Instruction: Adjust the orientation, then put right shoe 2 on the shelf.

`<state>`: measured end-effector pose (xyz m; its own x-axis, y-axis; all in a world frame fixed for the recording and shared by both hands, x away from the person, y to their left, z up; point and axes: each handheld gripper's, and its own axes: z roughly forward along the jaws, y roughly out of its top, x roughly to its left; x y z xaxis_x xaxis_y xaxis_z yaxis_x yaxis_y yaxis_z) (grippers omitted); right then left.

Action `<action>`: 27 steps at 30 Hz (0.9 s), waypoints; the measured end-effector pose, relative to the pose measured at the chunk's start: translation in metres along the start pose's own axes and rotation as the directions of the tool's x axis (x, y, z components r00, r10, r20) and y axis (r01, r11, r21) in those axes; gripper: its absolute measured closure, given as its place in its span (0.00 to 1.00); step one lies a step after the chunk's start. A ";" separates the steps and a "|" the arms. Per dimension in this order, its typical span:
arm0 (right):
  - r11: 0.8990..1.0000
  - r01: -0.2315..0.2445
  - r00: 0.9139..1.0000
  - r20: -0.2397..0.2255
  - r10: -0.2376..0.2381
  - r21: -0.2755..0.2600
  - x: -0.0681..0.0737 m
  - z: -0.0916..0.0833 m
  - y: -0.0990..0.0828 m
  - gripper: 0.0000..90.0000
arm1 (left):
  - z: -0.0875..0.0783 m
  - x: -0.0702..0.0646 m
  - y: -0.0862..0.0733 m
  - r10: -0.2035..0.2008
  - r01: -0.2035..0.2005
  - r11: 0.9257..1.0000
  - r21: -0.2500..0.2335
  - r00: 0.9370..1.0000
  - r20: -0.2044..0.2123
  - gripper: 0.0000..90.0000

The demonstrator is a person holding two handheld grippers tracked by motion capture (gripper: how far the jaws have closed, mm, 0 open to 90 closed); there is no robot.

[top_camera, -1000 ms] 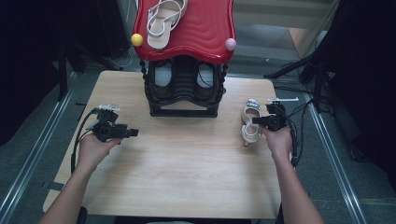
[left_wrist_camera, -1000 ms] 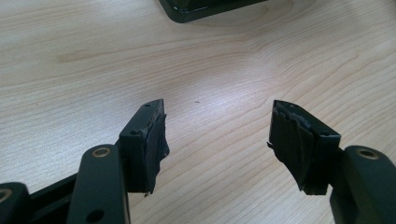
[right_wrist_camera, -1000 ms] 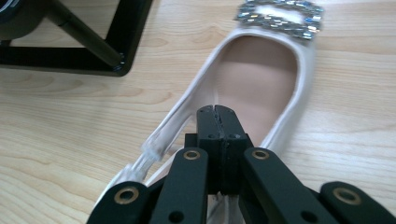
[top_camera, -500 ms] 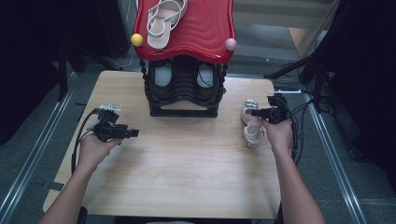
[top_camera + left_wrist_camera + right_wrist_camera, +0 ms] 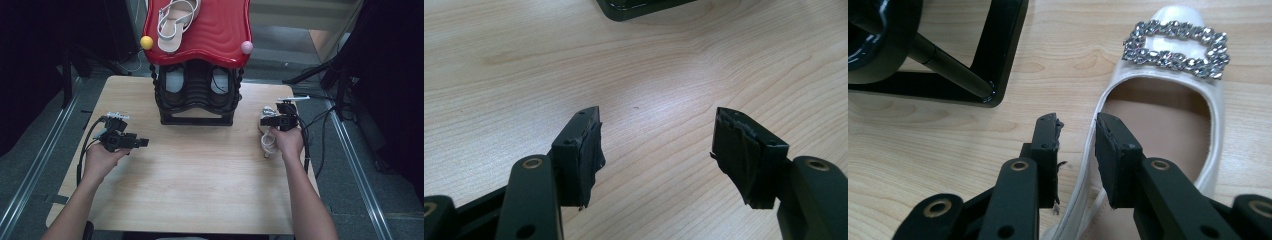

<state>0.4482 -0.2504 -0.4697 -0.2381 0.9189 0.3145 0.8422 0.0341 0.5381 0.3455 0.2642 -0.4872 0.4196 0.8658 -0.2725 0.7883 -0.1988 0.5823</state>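
1. Pale wood-grain table (image 5: 200, 195), smooth and a bit shiny, with a black shoe rack (image 5: 196, 97) standing at its far edge under a glossy red wavy top (image 5: 220, 30). A strappy sandal (image 5: 175, 20) lies on that top, and a pair of shoes sits inside the rack.

2. The white flat shoe (image 5: 1168, 130) lies on the table just right of the rack, toe pointing away from the person. Pearly, smooth upper, tan insole, chunky rhinestone buckle (image 5: 1175, 47) across the toe.

3. Right gripper (image 5: 1075, 135) straddles the shoe's side rim: one jaw outside, one inside. Its jaws have just been opening, and they stand a little apart with the rim between them, pads not pressing. Looks like a release to me.

4. To do it well I'd let the pads come fully clear of that thin soft edge, then lift off, so the rim doesn't snag and the shoe doesn't skid.

5. Left gripper (image 5: 659, 150) hovers over bare wood, jaws wide apart, nothing in them.
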 end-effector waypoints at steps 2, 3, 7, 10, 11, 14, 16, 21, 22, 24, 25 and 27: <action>1.000 -0.001 1.000 0.011 0.001 0.013 0.001 0.003 0.000 0.80 | 0.000 0.000 0.000 0.000 0.000 1.000 -0.001 1.000 0.001 0.41; 1.000 -0.002 1.000 0.016 0.001 0.019 0.001 0.004 0.000 0.80 | -0.001 0.000 0.000 0.000 0.000 1.000 -0.002 1.000 0.002 0.41; 1.000 -0.003 1.000 0.025 0.002 0.031 0.001 0.008 -0.001 0.81 | -0.001 0.001 0.000 -0.004 0.004 1.000 -0.004 1.000 0.002 0.41; 0.999 0.000 0.999 0.037 -0.002 0.042 0.000 0.010 -0.001 0.82 | -0.001 0.001 0.000 -0.008 0.008 1.000 -0.004 1.000 0.008 0.41; 0.999 -0.001 0.999 0.037 -0.001 0.053 -0.001 0.011 -0.001 0.82 | -0.001 0.001 0.000 -0.008 0.008 1.000 -0.005 1.000 0.007 0.41; 0.998 -0.007 0.999 0.038 0.005 0.058 -0.001 0.013 -0.002 0.83 | -0.001 0.001 0.000 -0.009 0.009 1.000 -0.006 1.000 0.008 0.41; 0.998 -0.005 0.999 0.042 0.003 0.065 0.000 0.015 -0.002 0.84 | -0.002 0.003 0.000 -0.009 0.009 1.000 -0.002 1.000 0.009 0.41; 0.997 -0.019 0.999 0.047 0.016 0.074 0.000 0.019 -0.002 0.85 | -0.002 0.004 -0.001 -0.014 0.014 1.000 -0.004 1.000 0.013 0.41; 0.997 -0.023 0.999 0.049 0.020 0.074 0.000 0.020 -0.002 0.86 | -0.001 0.004 -0.001 -0.015 0.015 1.000 -0.006 1.000 0.010 0.41; 0.997 -0.024 0.998 0.054 0.020 0.078 -0.001 0.020 -0.002 0.87 | -0.001 0.004 -0.001 -0.014 0.014 1.000 -0.003 1.000 0.012 0.41; 0.996 -0.027 0.998 0.058 0.023 0.082 -0.001 0.021 -0.002 0.88 | -0.001 0.004 -0.001 -0.014 0.014 1.000 -0.003 1.000 0.013 0.41; 0.996 -0.023 0.997 0.073 0.016 0.090 -0.001 0.023 -0.003 0.90 | -0.001 0.003 -0.001 -0.014 0.014 1.000 -0.006 1.000 0.005 0.41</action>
<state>0.4571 -0.2428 -0.4897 -0.1886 0.9455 0.2655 0.8877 0.0485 0.4579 0.3456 0.2673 -0.4880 0.4113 0.8660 -0.2844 0.7914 -0.1844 0.5828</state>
